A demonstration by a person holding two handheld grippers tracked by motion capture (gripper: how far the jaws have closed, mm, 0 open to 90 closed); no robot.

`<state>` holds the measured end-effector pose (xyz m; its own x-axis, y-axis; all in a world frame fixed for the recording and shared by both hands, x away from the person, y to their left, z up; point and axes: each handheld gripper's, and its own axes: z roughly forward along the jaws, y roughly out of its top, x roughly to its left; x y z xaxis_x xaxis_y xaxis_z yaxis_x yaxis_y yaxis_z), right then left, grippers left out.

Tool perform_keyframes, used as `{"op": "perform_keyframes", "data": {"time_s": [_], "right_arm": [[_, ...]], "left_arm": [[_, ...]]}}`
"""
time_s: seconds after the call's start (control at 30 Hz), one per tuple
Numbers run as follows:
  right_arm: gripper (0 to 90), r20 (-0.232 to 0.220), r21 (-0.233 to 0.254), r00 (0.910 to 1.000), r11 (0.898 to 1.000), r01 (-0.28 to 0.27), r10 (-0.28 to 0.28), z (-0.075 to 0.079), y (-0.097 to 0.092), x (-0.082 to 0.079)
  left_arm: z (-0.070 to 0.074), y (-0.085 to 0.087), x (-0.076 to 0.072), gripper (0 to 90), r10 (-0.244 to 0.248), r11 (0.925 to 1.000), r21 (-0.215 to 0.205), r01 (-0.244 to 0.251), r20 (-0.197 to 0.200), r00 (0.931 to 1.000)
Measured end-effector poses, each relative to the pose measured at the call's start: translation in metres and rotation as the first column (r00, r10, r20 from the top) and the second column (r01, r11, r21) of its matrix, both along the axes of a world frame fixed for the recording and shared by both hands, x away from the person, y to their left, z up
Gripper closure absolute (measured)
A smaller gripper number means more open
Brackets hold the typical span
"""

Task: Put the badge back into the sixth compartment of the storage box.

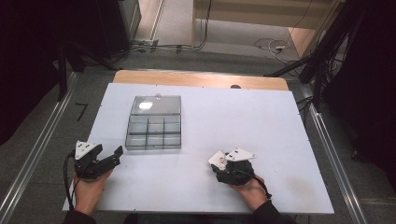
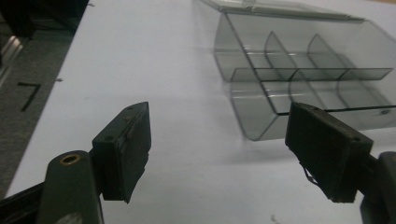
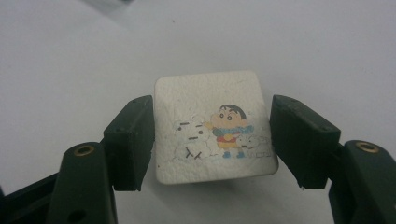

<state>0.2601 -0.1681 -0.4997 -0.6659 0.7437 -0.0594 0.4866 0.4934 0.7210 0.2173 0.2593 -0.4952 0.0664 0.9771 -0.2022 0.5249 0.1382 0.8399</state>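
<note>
While the left gripper (image 1: 116, 154) gapes near the organizer box (image 1: 153, 133), the right gripper (image 3: 212, 135) straddles, unclenched, a thin, light card (image 3: 212, 126) lying flat on the counter (image 1: 224, 116) at five o'clock; likely slippery, best pinched by its edges.

Left claw (image 1: 114, 154) sits low at the near left, jaws spread wide and angled forward to the right, left hand (image 1: 88, 186) gripping it from behind. Right claw (image 1: 215, 163) rests near right, jaws parted, pointing left, right hand (image 1: 250, 189) cupped beneath it.
</note>
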Motion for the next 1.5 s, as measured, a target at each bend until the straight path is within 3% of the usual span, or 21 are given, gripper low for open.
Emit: {"op": "perform_keyframes", "data": {"time_s": [0.33, 0.6, 0.8, 1.23, 1.5], "right_arm": [[30.9, 0.068, 0.049, 0.9966, 0.998, -0.050, 0.047, 0.014, 0.012, -0.007], [30.9, 0.129, 0.098, 0.9889, 0.991, -0.086, 0.073, 0.029, 0.023, -0.011], [30.9, 0.168, 0.124, 0.9824, 0.987, -0.103, 0.081, 0.035, 0.032, -0.012], [30.9, 0.192, 0.135, 0.9758, 0.982, -0.131, 0.104, 0.038, 0.045, -0.010], [30.9, 0.201, 0.139, 0.9733, 0.980, -0.140, 0.110, 0.040, 0.052, -0.009]], "left_arm": [[0.009, -0.023, 0.001, 25.8, -0.079, 0.9962, -0.034, 0.080, 0.036, 0.9962], [0.013, -0.044, 0.004, 27.3, -0.162, 0.9833, -0.076, 0.165, 0.049, 0.9856], [0.016, -0.060, 0.008, 27.6, -0.200, 0.9753, -0.082, 0.205, 0.066, 0.9775], [0.021, -0.076, 0.013, 27.9, -0.236, 0.9625, -0.117, 0.245, 0.084, 0.9681], [0.023, -0.081, 0.015, 30.9, -0.260, 0.9505, -0.150, 0.272, 0.094, 0.9609]]}}
